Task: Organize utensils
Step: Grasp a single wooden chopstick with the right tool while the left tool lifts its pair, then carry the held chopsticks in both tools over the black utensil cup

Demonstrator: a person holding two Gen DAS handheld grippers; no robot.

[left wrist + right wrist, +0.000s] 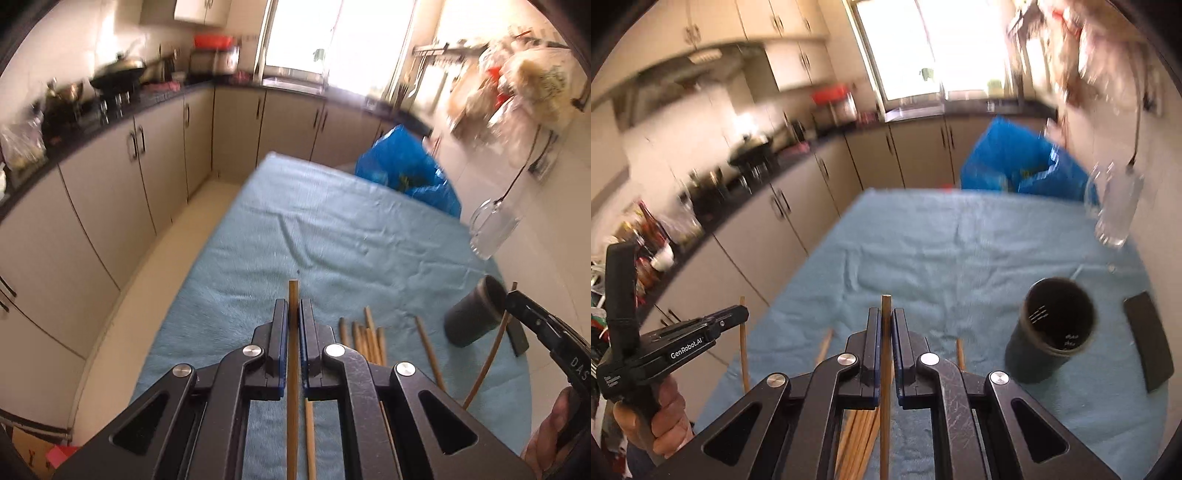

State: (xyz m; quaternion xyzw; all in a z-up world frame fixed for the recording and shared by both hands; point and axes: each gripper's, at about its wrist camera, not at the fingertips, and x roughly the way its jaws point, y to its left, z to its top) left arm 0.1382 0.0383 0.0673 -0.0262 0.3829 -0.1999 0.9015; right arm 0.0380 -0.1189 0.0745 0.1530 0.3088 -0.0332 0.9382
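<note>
My left gripper (294,308) is shut on a wooden chopstick (293,369) and holds it above the blue cloth. My right gripper (885,317) is shut on another chopstick (885,369). Several loose chopsticks (365,338) lie on the cloth to the right of the left gripper, and also show under the right gripper (860,435). A dark cylindrical holder (1051,332) stands upright to the right, open and empty; it also shows in the left wrist view (471,314). The left gripper with its chopstick shows at the left of the right wrist view (731,317).
A table with a blue cloth (332,221). A glass mug (1115,210) stands at the far right edge. A flat black object (1148,347) lies right of the holder. A blue plastic bag (406,170) sits beyond the far edge. Kitchen cabinets (110,177) run along the left.
</note>
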